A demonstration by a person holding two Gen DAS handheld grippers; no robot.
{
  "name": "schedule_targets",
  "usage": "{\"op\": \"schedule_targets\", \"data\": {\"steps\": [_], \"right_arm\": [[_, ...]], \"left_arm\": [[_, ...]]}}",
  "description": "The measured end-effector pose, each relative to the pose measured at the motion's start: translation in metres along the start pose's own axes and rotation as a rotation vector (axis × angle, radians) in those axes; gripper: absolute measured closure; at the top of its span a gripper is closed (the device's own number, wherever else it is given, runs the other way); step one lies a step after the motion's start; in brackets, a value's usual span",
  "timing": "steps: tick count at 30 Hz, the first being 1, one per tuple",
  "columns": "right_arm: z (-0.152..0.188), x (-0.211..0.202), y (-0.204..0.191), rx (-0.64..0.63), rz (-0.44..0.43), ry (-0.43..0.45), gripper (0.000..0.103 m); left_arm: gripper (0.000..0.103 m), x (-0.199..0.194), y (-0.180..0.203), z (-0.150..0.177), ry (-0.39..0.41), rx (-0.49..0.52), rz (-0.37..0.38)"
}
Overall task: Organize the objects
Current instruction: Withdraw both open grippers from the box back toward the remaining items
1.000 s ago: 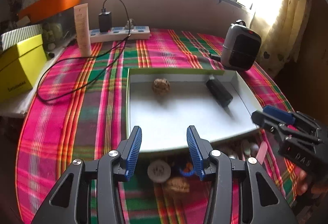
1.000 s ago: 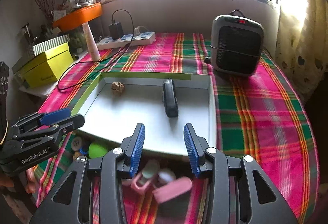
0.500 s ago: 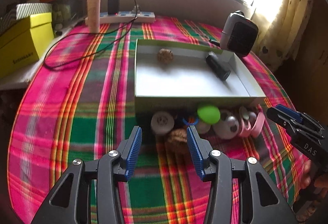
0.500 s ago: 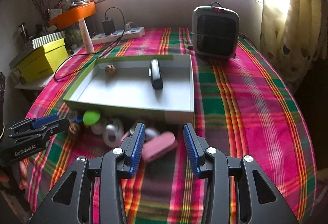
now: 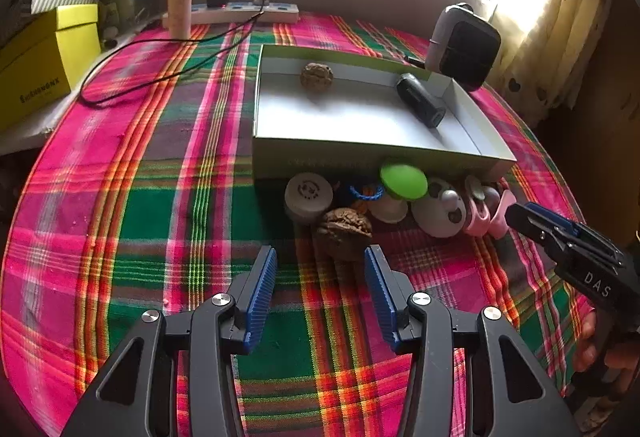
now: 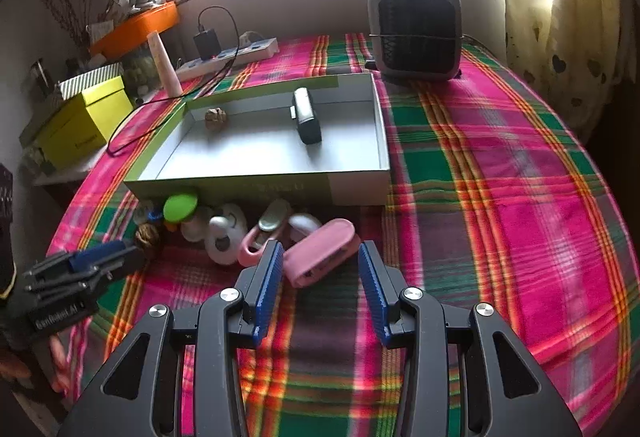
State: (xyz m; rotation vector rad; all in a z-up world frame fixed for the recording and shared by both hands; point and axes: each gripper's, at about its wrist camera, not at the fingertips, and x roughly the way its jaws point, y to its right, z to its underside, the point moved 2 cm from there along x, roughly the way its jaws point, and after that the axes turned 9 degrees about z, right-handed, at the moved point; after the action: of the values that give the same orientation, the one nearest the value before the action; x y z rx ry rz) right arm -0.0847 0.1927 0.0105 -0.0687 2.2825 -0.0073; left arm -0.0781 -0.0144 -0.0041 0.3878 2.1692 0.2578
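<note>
Surface (image 5: pixel 120 197): round, under a pink-green plaid cloth.

Box (image 5: pixel 360 153): shallow, grey inside, green rim, mid-surface. Holds a walnut (image 5: pixel 316 75) near its far wall and a black cylinder (image 5: pixel 420 105) lying toward its right wall, the two well apart.

Loose items, in a row just beside the box's near wall: grey cap (image 5: pixel 308 194), second walnut (image 5: pixel 344 232), blue ring (image 5: pixel 367 192), green disc (image 5: pixel 403 182), white panda ball (image 5: pixel 439 213), pink clip (image 6: pixel 260 243), pink case (image 6: pixel 320 252).

Left tongs (image 5: pixel 320 273): spread, holding nothing, the second walnut just ahead of the tips.

Right tongs (image 6: pixel 320 269): spread, holding nothing, the pink case lying between the tips.

Background: heater (image 6: pixel 416 33), power strip (image 5: pixel 244 12), yellow box (image 5: pixel 44 65).
</note>
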Motion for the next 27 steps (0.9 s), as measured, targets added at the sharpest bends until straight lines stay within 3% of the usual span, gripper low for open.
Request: {"op": "schedule_targets", "data": {"steps": [13, 27], "right_arm": [[0.001, 0.009, -0.001, 0.032, 0.010, -0.033, 0.062], [0.007, -0.005, 0.017, -0.016, 0.113, -0.028, 0.062]], "left_arm": [[0.059, 0.005, 0.001, -0.001, -0.001, 0.006, 0.006], [0.059, 0.004, 0.004, 0.001, -0.010, 0.008, 0.002]]}}
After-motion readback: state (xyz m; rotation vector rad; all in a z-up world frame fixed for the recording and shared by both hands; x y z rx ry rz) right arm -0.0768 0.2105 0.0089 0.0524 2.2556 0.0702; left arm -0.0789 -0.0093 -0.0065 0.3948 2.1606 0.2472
